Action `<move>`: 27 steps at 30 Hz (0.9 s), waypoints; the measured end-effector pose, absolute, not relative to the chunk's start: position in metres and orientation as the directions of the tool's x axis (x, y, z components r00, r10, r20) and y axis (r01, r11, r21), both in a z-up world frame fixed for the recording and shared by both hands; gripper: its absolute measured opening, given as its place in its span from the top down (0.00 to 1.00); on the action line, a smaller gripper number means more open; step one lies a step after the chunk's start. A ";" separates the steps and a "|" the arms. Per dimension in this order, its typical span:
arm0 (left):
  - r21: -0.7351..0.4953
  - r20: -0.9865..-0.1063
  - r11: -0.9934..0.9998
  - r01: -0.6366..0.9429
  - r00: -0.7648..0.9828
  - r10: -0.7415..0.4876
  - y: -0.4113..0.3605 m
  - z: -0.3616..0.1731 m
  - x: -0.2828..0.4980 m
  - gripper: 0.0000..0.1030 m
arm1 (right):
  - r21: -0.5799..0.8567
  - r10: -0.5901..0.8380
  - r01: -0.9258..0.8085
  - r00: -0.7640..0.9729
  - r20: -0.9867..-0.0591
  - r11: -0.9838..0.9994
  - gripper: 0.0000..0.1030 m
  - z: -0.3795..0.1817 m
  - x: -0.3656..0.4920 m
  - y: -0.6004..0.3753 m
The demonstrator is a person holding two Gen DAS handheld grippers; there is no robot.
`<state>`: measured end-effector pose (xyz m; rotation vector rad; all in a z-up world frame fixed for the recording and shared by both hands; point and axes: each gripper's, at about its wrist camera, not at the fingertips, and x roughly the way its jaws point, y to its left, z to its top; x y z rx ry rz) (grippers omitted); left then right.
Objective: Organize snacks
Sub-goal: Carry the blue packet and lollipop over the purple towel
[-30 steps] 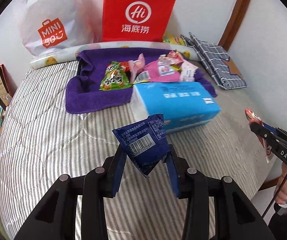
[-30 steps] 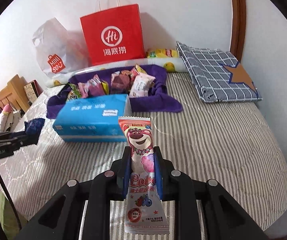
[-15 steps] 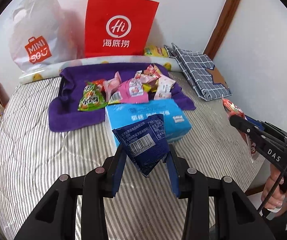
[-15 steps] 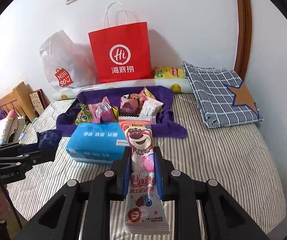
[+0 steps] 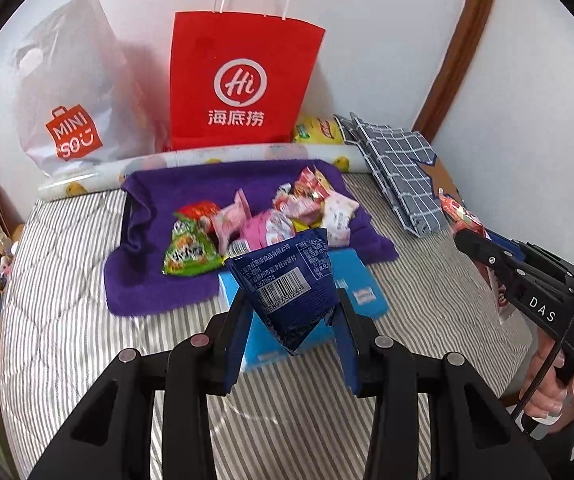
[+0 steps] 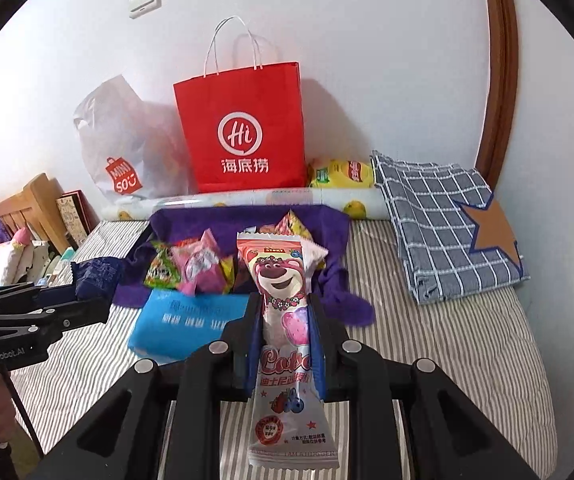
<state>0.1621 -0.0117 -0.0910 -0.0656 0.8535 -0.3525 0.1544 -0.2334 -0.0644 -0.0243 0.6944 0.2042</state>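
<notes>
left gripper (image 5: 293, 312) pinches blue packet (image 5: 287, 280) (barcode showing) | right gripper (image 6: 285, 320) clamps pink bear-print packet (image 6: 283, 300)

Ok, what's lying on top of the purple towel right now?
On the purple towel lies a pile of snack packets: a green packet at its left and pink packets in the middle. The blue tissue pack covers the towel's near edge.

Counts, both wrist views:
- Two grippers showing: left gripper (image 5: 293, 312), right gripper (image 6: 285, 320).
- One dark blue snack packet (image 5: 287, 280); one pink bear-print snack packet (image 6: 283, 320).
- One purple towel (image 5: 155, 280), carrying a heap of small snack packs (image 5: 271, 220), number unclear.
- One blue tissue pack (image 6: 179, 320).
- Two bags standing: red paper bag (image 5: 243, 80), white plastic bag (image 5: 71, 100).
- One checked cloth (image 6: 439, 220).
</notes>
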 end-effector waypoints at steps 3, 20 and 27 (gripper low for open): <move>-0.209 -0.725 0.941 0.265 0.604 -0.331 -0.006 -0.086 0.177 0.62 | 0.048 0.179 -0.193 0.750 -0.636 0.980 0.80 -0.061 0.171 -0.231; -0.242 -0.734 0.950 0.199 0.603 -0.313 0.019 -0.089 0.273 0.61 | 0.058 0.204 -0.224 0.716 -0.668 0.973 0.80 -0.084 0.270 -0.207; -0.236 -0.764 0.951 0.200 0.566 -0.308 0.013 -0.113 0.307 0.61 | 0.067 0.200 -0.217 0.680 -0.706 0.974 0.80 -0.110 0.306 -0.203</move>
